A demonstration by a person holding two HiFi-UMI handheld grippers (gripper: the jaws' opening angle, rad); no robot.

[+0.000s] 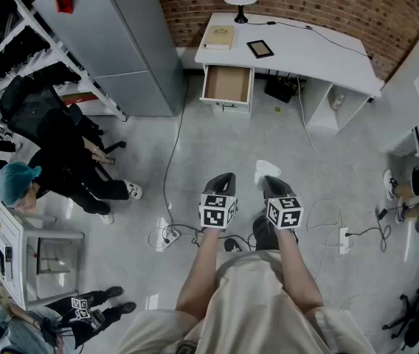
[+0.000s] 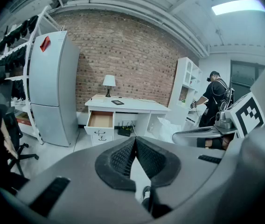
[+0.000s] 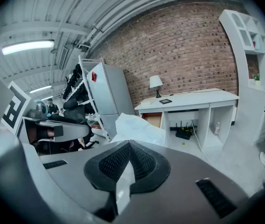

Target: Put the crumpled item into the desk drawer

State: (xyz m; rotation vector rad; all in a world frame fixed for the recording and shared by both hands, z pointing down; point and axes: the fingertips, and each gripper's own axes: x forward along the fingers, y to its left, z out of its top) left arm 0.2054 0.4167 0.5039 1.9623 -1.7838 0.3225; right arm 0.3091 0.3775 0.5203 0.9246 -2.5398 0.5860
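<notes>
Crumpled white plastic-looking item (image 1: 266,169) pinched by right gripper (image 1: 270,180): jaws closed on its edge, bulk bulging past tips. Left gripper (image 1: 226,177) fully closed, nothing held. Open wood-lined drawer (image 1: 227,85) seen at 12 o'clock under white curved surface (image 1: 305,50), well apart from grippers. Pickup judged done. Carry to drawer and release not yet done.

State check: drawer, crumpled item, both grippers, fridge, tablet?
Drawer: open, looks empty.
Crumpled item: held in the right gripper's jaws, not yet in the drawer.
Right gripper: shut on the crumpled item.
Left gripper: jaws together, empty.
Fridge: doors shut.
Tablet: screen dark.
</notes>
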